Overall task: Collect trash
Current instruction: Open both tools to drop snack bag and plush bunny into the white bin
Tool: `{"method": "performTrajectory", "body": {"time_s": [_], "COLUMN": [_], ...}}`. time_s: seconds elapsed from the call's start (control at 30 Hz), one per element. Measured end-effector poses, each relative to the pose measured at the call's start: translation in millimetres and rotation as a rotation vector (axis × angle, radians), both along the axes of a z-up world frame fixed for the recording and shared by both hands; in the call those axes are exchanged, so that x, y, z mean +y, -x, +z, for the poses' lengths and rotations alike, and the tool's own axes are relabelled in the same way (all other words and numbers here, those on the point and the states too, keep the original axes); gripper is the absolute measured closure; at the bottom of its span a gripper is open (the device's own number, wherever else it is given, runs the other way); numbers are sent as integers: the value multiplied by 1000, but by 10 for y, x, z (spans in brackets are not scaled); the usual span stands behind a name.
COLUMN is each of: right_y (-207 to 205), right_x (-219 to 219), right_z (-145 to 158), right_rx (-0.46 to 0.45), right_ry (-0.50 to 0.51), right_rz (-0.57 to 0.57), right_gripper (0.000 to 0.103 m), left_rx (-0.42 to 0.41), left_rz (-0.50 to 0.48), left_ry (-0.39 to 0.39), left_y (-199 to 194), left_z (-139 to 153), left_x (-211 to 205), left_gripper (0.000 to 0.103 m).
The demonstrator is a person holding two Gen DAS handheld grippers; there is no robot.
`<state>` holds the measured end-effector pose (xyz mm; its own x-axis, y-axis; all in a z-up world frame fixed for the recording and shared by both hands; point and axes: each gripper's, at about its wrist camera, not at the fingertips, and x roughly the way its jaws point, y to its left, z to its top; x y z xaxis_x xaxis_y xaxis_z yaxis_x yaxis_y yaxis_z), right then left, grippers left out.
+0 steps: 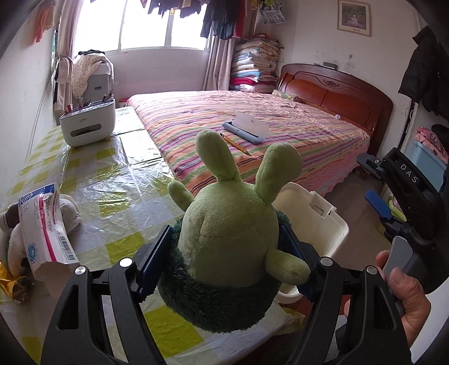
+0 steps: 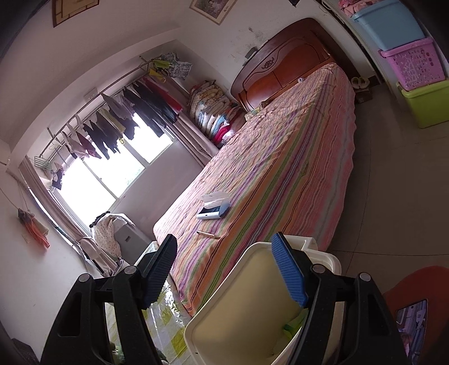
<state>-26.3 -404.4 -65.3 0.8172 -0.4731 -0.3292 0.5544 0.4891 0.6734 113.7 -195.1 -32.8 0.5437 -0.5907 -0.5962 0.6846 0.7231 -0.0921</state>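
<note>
Ahead of you, the bed [image 1: 252,123] with its striped cover carries a grey-blue case [image 1: 244,132] and, just beside it, a pencil [image 1: 235,144]. On the worktop [image 1: 112,179], a white pen holder [image 1: 87,123] stands at the far end. Folded quilts [image 1: 254,61] are stacked beside the headboard [image 1: 336,92], and clothes [image 2: 118,126] hang across the window [image 1: 140,25].

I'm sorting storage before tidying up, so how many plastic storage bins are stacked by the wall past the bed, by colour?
Blue storage bin: 1
Purple lattice basket: 1
Green storage bin: 1
Total: 3, stacked blue on top, purple in the middle, green at the bottom.
</note>
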Motion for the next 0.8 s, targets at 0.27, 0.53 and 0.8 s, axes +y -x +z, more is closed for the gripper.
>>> {"method": "performTrajectory", "body": {"time_s": [0.27,0.53,0.8], "right_y": [152,209,189], "right_x": [-103,-94,-67], "right_z": [-17,6,26], "right_rx": [-31,-45,-36], "right_ry": [-20,-2,25], "right_rz": [-39,-43,-33], "right_gripper": [35,35,35], "left_rx": [50,80,49], "left_rz": [-56,-95,-62], "left_ry": [-28,-15,32], "left_y": [-140,-211,-259], "left_z": [-52,-37,146], "left_x": [-505,-801,-634], "left_gripper": [28,20,17]}}
